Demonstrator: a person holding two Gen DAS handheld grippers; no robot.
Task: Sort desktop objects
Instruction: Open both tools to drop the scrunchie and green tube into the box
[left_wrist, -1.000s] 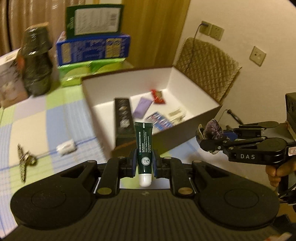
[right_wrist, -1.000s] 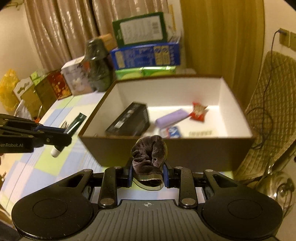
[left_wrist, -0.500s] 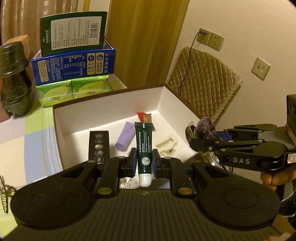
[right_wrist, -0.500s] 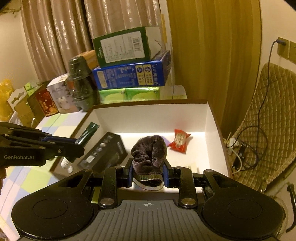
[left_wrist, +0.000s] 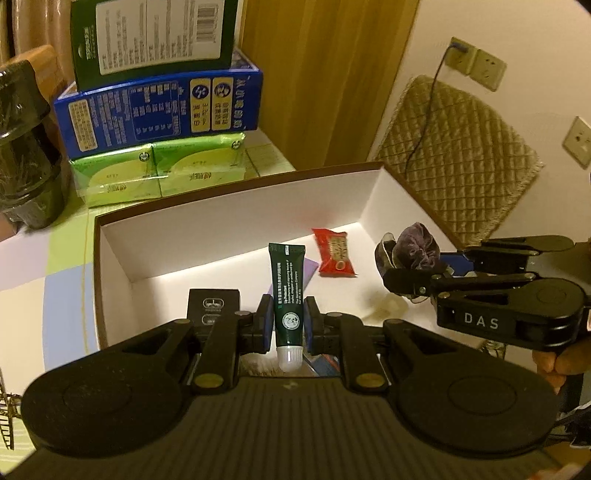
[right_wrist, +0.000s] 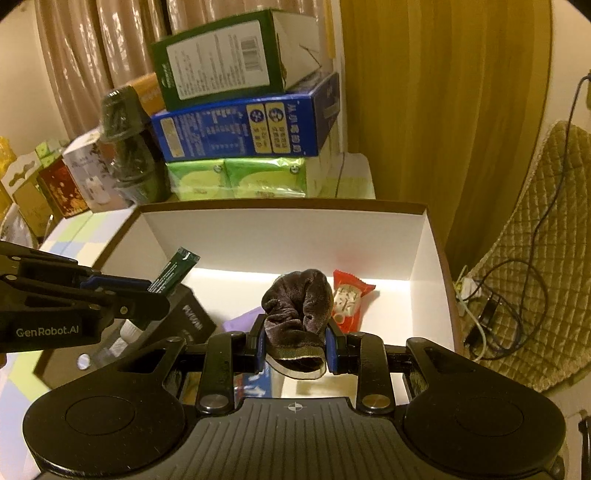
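- Gripping a dark green tube (left_wrist: 287, 291), the left gripper (left_wrist: 287, 325) has its blue-padded jaws clamped on the lower part of the tube's body, the white cap pointing back toward the camera and the crimped end pointing out over the box.
- The right gripper (right_wrist: 294, 341) is clamped on a bunched dark purple velvet scrunchie (right_wrist: 295, 314), which bulges up above the pads; a flatter band of it hangs below them.
- Both grippers hang over the open cardboard box (right_wrist: 280, 236), brown outside and white inside, which stands on a table covered with a pastel checked cloth (left_wrist: 40, 280).
- In the left wrist view the right gripper comes in from the right edge with the scrunchie at its tip, and part of a hand (left_wrist: 557, 363) shows behind it.
- Lying on the box floor are a red snack packet (right_wrist: 349, 301), a black rectangular carton (right_wrist: 192, 317) and a pale purple item (right_wrist: 242, 321) mostly hidden by the grippers, possibly a small tube or pouch.
- Behind the box stands a stack: a green pack (right_wrist: 236, 177) at the bottom, a blue carton (right_wrist: 243, 129) on it, and a dark green carton (right_wrist: 225, 62) on top.
- Left of the stack stands a dark wrapped bottle-like object (right_wrist: 129, 147).
- A quilted beige cushion (left_wrist: 454, 170) rests against the wall to the right, a cable running across it to a wall socket (left_wrist: 458, 55).
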